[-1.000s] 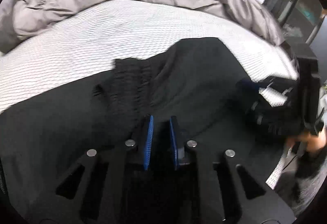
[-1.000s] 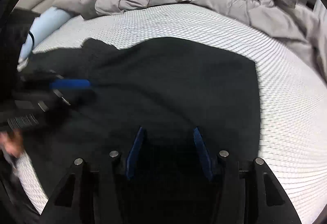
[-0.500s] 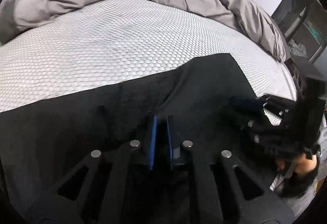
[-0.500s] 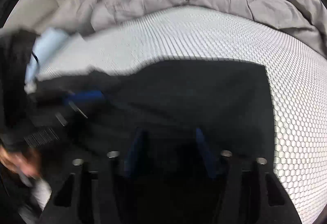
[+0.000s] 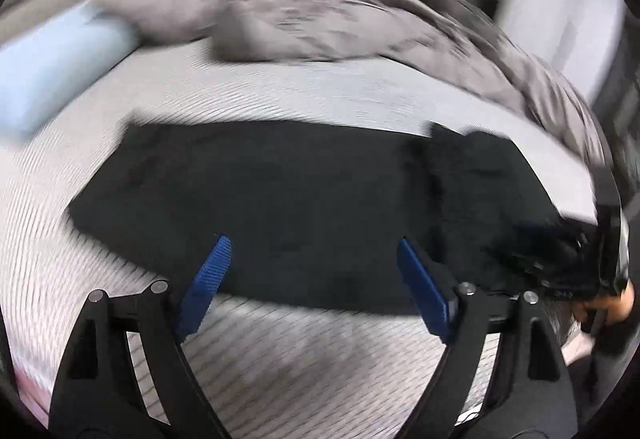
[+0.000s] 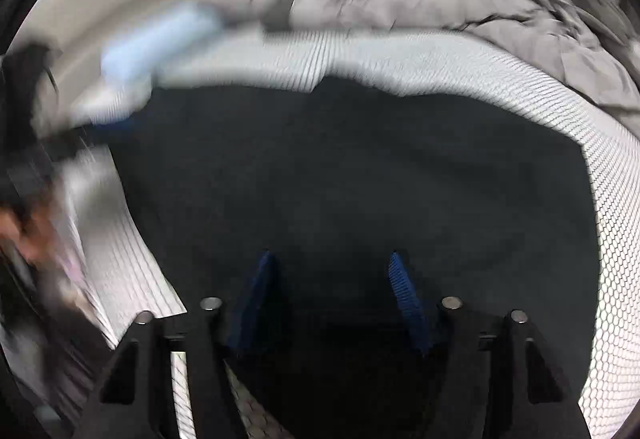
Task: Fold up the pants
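Note:
The black pants lie as a long folded band across the white mesh bed sheet. My left gripper hovers over their near edge, its jaws opening wide with nothing pinched between the blue pads. In the right wrist view the pants fill the middle. My right gripper is low over them with its jaws opening; the cloth lies under the pads, not clamped. The right gripper shows at the pants' right end, and the left one is a blur at the left.
A crumpled grey duvet is heaped along the far side of the bed. A light blue pillow lies at the far left. A hand holds the right gripper at the bed's right edge.
My left gripper went from shut on the black cloth to wide open and pulled back off the pants. The right gripper's jaws spread wider. The pants now lie flat.

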